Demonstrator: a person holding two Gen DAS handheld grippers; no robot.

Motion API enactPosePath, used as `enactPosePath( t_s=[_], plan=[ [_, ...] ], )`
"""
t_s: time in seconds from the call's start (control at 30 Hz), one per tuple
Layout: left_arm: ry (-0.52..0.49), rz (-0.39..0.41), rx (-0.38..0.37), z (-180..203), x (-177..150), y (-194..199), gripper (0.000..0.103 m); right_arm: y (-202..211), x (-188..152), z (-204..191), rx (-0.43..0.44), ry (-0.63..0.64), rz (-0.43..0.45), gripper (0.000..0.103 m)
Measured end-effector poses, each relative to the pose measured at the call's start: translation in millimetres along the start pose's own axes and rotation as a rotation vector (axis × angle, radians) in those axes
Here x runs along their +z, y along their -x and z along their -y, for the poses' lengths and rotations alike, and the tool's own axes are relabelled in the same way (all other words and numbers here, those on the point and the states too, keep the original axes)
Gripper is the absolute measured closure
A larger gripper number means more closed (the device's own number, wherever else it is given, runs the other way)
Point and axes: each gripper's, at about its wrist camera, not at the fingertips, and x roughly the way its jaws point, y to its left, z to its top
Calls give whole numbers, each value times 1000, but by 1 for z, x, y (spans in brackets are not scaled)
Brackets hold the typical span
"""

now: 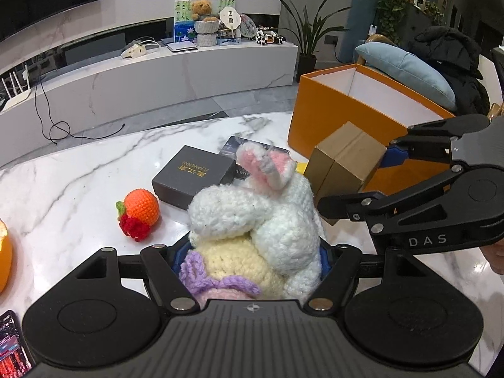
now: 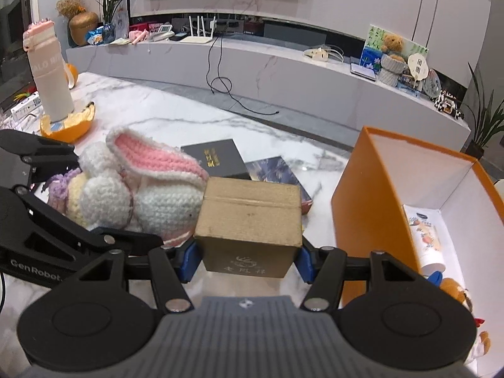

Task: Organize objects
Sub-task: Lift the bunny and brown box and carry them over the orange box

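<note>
Left wrist view first: we see the left gripper [image 1: 252, 252] clamped on a crocheted rabbit [image 1: 252, 217], its 2 blue-padded fingers [image 1: 324, 256] pressing the toy's white and cream body from either side. The rabbit's pink-lined ears point away from us, and a lilac yarn frill sits at the near end, close to the gripper body. The toy hangs clear of the marble table [image 1: 78, 170] — nothing of it touches the surface that we can make out.

To the right in that view, the right gripper [image 1: 356, 182] holds a brown cardboard box [image 1: 346, 160], also lifted above the table. From the right wrist view, we see its blue pads [image 2: 188, 260] squeezing the box's 2 sides, the printed face turned toward the camera. The rabbit and the cardboard box sit side by side, just touching or nearly so.

On the table below lie a dark grey gift box [image 1: 193, 176] with gold lettering, a flat dark booklet [image 2: 277, 170] partly under it, and a crocheted orange fruit [image 1: 140, 214] with a red berry cluster — it rests well to the left of the grey box. An open orange storage box [image 2: 371, 208] stands at the right, white inside, with a printed pouch and a small plush toy [image 2: 455, 293] on its floor. Farther left in the right wrist view, a pink water bottle [image 2: 52, 72] stands on orange peel.
</note>
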Motion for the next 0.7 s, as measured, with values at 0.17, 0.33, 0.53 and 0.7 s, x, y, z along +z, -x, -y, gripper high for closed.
enactPosePath(
  t_s=[0.17, 0.33, 0.53, 0.7],
  plan=[
    [-5, -2, 18, 5, 2, 8, 19, 7, 0, -3, -8, 20, 14, 41],
    [-22, 17, 43, 14, 6, 20, 19, 19, 3, -2, -9, 20, 42, 41],
    [-41, 34, 71, 22, 10, 28, 19, 31, 5, -2, -14, 23, 65, 41],
    [-84, 39, 97, 31, 15, 35, 19, 44, 8, 2, -30, 7, 100, 41]
  ],
)
